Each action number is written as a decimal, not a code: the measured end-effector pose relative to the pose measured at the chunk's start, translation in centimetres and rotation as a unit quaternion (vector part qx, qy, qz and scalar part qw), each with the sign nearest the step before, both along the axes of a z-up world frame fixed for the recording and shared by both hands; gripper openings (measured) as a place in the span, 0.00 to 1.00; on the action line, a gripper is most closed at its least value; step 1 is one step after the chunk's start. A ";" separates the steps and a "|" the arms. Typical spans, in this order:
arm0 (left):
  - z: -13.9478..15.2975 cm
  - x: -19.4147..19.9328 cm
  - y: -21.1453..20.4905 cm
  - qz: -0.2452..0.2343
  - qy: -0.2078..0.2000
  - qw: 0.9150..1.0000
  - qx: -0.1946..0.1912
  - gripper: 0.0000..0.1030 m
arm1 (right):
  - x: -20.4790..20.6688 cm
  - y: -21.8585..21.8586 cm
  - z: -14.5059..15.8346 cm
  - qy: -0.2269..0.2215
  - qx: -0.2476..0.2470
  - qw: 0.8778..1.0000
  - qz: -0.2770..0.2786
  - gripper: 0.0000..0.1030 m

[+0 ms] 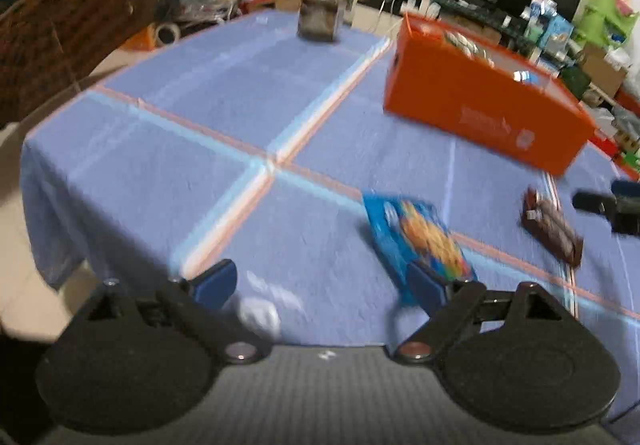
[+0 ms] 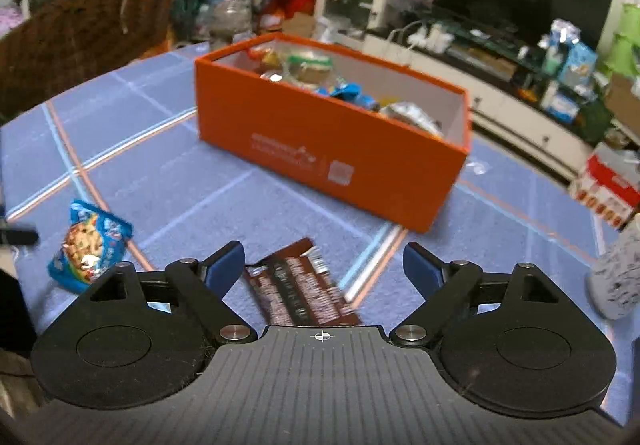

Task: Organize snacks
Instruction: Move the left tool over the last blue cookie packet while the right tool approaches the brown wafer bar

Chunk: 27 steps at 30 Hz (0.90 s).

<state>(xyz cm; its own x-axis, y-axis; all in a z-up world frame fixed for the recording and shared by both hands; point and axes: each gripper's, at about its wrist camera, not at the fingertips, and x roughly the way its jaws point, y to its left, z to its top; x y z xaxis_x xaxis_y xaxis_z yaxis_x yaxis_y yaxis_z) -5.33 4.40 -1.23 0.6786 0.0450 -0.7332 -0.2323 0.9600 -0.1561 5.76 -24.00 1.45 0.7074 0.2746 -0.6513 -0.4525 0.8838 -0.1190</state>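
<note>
Gaping right claw [image 2: 323, 265] over brown packet [image 2: 298, 287]

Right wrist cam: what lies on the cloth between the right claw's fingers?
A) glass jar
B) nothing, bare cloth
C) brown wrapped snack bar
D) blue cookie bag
C: the brown wrapped snack bar lies flat on the blue tablecloth between the open fingers of the right claw, untouched; the blue bag sits off to the left.
</note>
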 end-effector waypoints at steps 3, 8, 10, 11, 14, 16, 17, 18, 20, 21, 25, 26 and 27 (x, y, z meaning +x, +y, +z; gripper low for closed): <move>0.7 0.6 -2.4 0.004 -0.018 1.000 0.018 0.85 | -0.1 0.3 -0.6 0.004 0.003 1.000 0.006 0.83; 0.7 3.9 -3.8 0.041 -0.016 0.999 0.028 0.85 | 0.9 0.1 -2.1 0.029 0.012 0.999 0.038 0.83; 0.6 5.0 -4.3 0.040 -0.006 0.999 0.021 0.85 | 1.8 -0.1 -3.0 0.046 0.013 0.998 0.049 0.83; 0.4 5.3 -4.6 0.039 -0.004 0.999 0.025 0.85 | 2.1 -0.2 -3.3 0.054 0.015 0.997 0.051 0.82; -0.1 5.6 -5.1 0.034 0.001 0.999 0.037 0.85 | 2.9 -0.4 -3.9 0.076 0.037 0.994 0.063 0.82; -0.7 6.1 -5.2 0.032 0.010 0.998 0.044 0.85 | 3.4 0.0 -4.1 0.080 0.032 0.994 0.069 0.81; -0.9 6.3 -5.3 0.031 0.015 0.998 0.047 0.85 | 3.7 0.2 -4.3 0.084 0.030 0.993 0.072 0.81; -1.2 6.6 -5.4 0.028 0.020 0.998 0.049 0.85 | 3.9 0.4 -4.6 0.089 0.030 0.993 0.074 0.81; -1.4 6.7 -5.4 0.024 0.021 0.998 0.051 0.85 | 4.2 0.6 -4.9 0.096 0.033 0.992 0.077 0.81; -1.5 6.9 -5.5 0.021 0.022 0.998 0.055 0.85 | 4.2 0.8 -5.2 0.099 0.031 0.991 0.079 0.81; -2.2 7.5 -5.7 0.011 0.035 0.998 0.055 0.86 | 4.3 1.3 -5.8 0.100 0.014 0.992 0.081 0.82; -2.4 7.6 -5.7 0.007 0.037 0.998 0.058 0.87 | 4.3 1.3 -5.8 0.102 0.014 0.992 0.079 0.82; -2.4 7.6 -5.8 0.003 0.035 0.997 0.064 0.88 | 4.4 1.2 -5.7 0.104 0.014 0.992 0.076 0.82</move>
